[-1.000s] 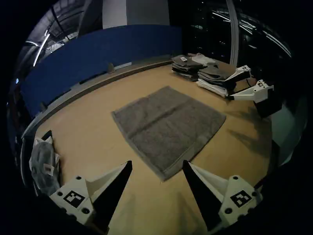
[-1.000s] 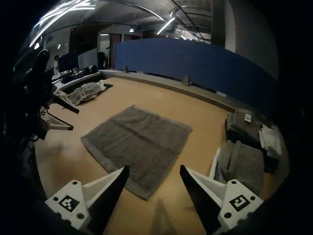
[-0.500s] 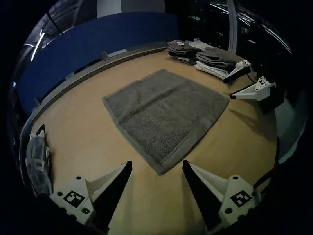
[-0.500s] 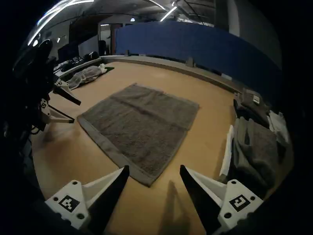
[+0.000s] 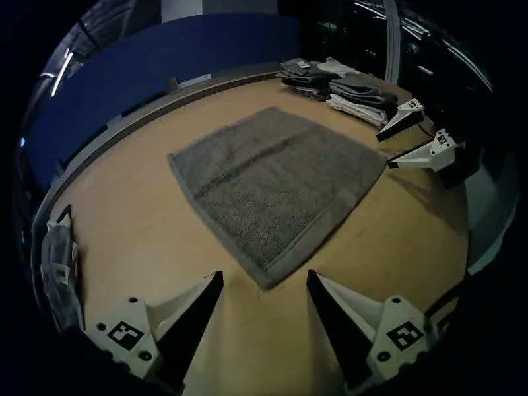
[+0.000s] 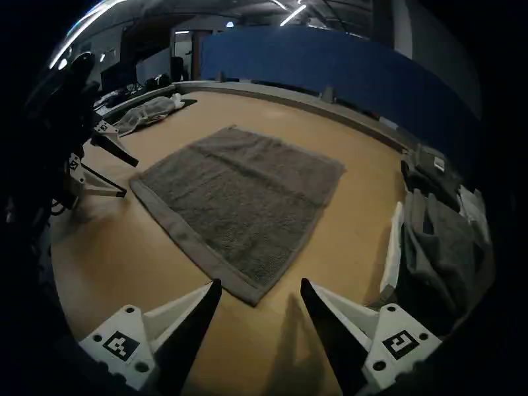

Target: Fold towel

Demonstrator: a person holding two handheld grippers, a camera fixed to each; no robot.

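The flat grey terry towel (image 5: 277, 175) lies spread on the tan wooden tabletop (image 5: 132, 224), one near corner pointing straight between the wide-apart, empty fingers of the left gripper (image 5: 264, 273), the other corner likewise facing the right gripper (image 6: 261, 281), each seemingly just short of contact.

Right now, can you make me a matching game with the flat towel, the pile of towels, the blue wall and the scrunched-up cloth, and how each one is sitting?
Things:
1. grey towel
2. folded towels
3. blue partition
4. crumpled light cloth

States:
A. standing upright behind the table
B. stacked in piles near a corner
C. bunched up at the edge
D. spread out flat in the middle

Pairs: 1-D, 2-B, 3-A, 4-C
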